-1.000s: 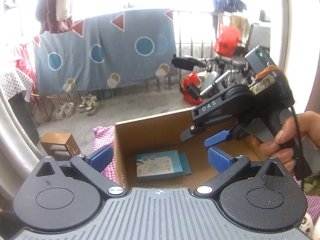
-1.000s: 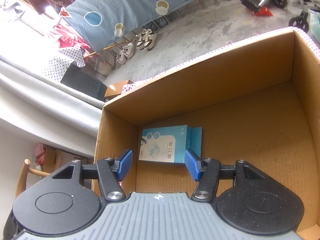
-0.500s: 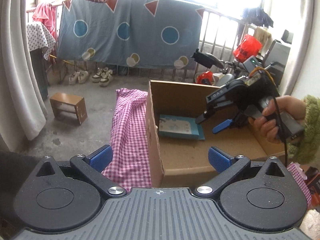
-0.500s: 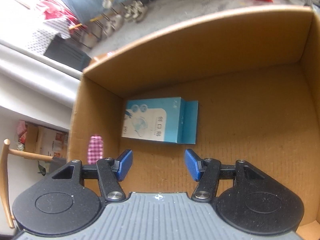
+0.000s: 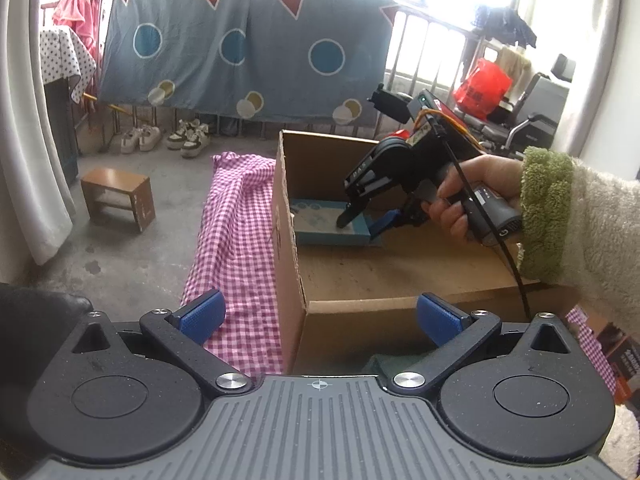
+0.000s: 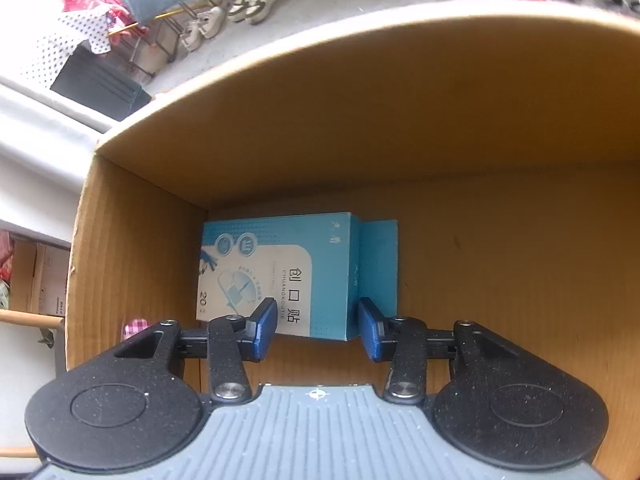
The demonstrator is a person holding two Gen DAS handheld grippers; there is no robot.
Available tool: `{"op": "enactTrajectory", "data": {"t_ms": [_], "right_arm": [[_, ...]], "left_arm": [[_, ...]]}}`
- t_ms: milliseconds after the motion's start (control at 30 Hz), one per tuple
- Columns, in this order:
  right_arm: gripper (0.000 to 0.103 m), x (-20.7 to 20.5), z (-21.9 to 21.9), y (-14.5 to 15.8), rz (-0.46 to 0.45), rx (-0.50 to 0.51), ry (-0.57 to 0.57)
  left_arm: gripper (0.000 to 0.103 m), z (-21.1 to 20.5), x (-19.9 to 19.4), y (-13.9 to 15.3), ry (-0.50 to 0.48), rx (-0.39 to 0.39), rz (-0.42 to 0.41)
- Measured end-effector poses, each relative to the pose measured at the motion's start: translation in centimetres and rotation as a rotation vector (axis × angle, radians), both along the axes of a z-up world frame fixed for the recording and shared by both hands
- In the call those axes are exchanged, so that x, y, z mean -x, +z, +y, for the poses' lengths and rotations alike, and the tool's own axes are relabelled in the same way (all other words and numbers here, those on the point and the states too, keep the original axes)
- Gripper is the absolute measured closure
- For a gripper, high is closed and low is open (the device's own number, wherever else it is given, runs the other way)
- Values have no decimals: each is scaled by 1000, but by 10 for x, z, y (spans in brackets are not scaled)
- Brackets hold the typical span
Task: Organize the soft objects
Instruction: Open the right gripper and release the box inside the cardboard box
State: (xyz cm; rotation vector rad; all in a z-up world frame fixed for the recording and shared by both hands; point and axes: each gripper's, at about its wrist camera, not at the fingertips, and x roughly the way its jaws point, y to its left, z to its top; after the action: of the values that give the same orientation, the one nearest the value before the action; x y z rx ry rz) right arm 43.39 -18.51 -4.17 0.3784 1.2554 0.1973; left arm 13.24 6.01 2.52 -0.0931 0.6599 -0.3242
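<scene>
Lowered since the earlier frame, the right gripper [image 6: 317, 330] is shown inside the cardboard box [image 6: 460, 128], fingers apart over the blue packet [image 6: 276, 276] in its far left corner. Left gripper [image 5: 319, 318]: fingers apart, held outside the box's near edge above the checked cloth [image 5: 240, 240].

Matt corrugated cardboard box [image 6: 500, 264], ribbed floor.
Smooth printed-card blue packet [image 6: 280, 276]; woven checked cloth [image 5: 236, 240]; fleecy sleeve [image 5: 592, 232].
</scene>
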Motion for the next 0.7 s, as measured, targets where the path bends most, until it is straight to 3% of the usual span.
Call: {"op": "enactTrajectory", "data": {"t_ms": [200, 467, 700], "right_arm": [[58, -3, 11, -1, -38, 27, 15], [58, 4, 8, 2, -70, 31, 3], [57, 26, -11, 34, -136, 17, -27]], "left_arm": [[1, 3, 2, -4, 9, 25, 24], [1, -4, 8, -6, -7, -28, 22], [1, -6, 19, -1, -1, -34, 2]]}}
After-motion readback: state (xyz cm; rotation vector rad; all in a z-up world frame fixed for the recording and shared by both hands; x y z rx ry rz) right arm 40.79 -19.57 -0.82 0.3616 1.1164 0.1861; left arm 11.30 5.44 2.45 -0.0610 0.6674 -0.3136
